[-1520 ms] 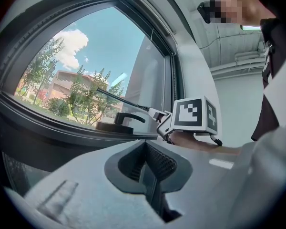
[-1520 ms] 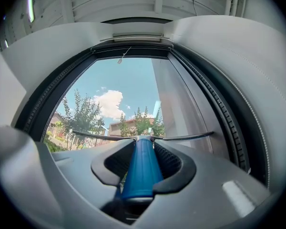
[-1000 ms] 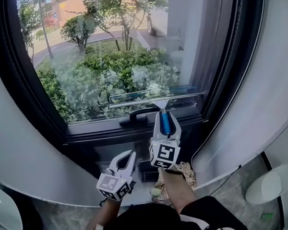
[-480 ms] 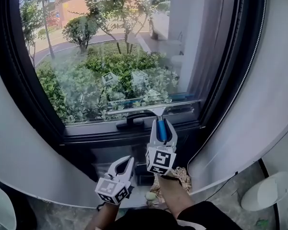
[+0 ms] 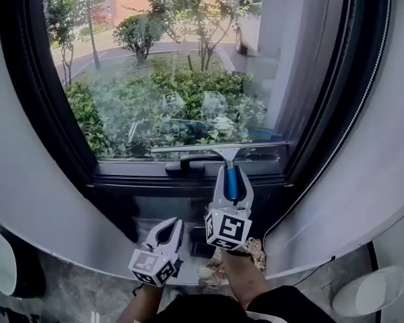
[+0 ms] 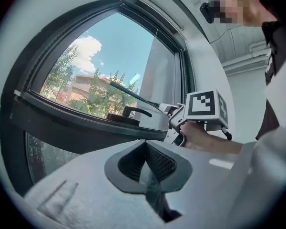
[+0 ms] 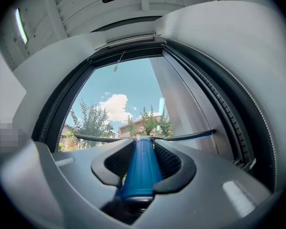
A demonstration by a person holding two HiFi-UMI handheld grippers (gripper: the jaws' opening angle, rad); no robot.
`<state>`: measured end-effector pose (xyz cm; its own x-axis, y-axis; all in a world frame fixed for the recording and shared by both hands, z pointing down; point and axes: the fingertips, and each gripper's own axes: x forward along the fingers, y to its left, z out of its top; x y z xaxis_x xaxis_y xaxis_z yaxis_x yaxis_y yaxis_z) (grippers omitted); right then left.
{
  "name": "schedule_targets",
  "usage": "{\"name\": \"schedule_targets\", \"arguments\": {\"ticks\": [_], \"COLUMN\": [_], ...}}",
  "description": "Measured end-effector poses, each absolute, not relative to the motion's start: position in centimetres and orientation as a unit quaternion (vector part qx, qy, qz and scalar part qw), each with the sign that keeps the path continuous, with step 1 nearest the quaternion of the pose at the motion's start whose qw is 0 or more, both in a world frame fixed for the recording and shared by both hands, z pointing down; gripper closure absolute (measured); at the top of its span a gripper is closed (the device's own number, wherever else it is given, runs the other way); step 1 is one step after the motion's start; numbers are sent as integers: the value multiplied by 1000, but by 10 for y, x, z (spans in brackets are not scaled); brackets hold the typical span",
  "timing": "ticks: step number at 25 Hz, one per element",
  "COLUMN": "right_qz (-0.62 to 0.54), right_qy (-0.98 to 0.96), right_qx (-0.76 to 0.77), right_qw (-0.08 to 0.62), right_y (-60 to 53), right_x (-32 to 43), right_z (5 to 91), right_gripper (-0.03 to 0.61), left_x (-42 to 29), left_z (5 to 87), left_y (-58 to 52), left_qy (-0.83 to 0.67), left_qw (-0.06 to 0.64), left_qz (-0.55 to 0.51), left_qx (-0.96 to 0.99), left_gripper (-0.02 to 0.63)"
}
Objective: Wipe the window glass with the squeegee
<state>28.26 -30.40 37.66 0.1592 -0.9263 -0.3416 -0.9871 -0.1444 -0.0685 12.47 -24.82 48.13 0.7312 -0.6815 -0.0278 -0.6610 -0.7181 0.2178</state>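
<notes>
Firstly, item one: the squeegee [image 5: 222,149]. We record a smooth, rounded blue grip [image 7: 140,168] and a long, thin, straight blade [image 7: 186,137] set crosswise at its far end, the whole shaped like a T. The blue grip lies lengthwise between the jaws of the right gripper [image 5: 231,175], which clamp it from both sides. The blade sits just ahead of those jaw tips, along the foot of the window glass [image 5: 155,73]. Whether it presses the pane we cannot tell.

Item two: the right gripper, pale grey moulded plastic with ribbed dark pads inside and a cube of black-and-white square markers at its rear.

Item three: the left gripper [image 5: 168,226], same make, held lower and to the left of the right one, apart from the pane. Its jaws are brought together, gripping nothing.

Item four: the window glass, clear with hazy patches, set in a dark matte frame [image 5: 74,160]. A black lever handle [image 5: 186,161] sits on the lower rail, just left of the right gripper's tips.

Item five: smooth white wall [image 5: 27,200] either side, and mottled stone floor [image 5: 87,295] below both grippers.

Item six: a white round vessel [image 5: 374,289] on the floor, well right of the right gripper. We cannot tell its contents.
</notes>
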Motion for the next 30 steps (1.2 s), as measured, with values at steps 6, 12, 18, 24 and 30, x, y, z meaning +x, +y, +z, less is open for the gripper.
{"name": "schedule_targets", "arguments": {"ticks": [6,12,18,24,30], "right_qz": [112,129,132,124,118], "right_qy": [655,680,693,702,707], "right_qx": [-729,-702,-689,-685,-684], "right_qw": [166,167,166,148,137], "right_y": [-289,-273,-237,-175,-113], "right_x": [283,264,245,222,202], "right_z": [373,367,366,380,391], "right_gripper": [449,449,449,449,448], "left_x": [100,82,58,-3,-50], "left_z": [494,501,483,481,481], "left_y": [-236,-213,-185,-127,-74], "left_qy": [-430,-466,-472,-500,-518], "left_qw": [106,110,83,78,53], "left_qz": [-56,-52,-72,-83,-84], "left_qx": [895,876,875,858,850], "left_gripper": [614,614,614,615,614]}}
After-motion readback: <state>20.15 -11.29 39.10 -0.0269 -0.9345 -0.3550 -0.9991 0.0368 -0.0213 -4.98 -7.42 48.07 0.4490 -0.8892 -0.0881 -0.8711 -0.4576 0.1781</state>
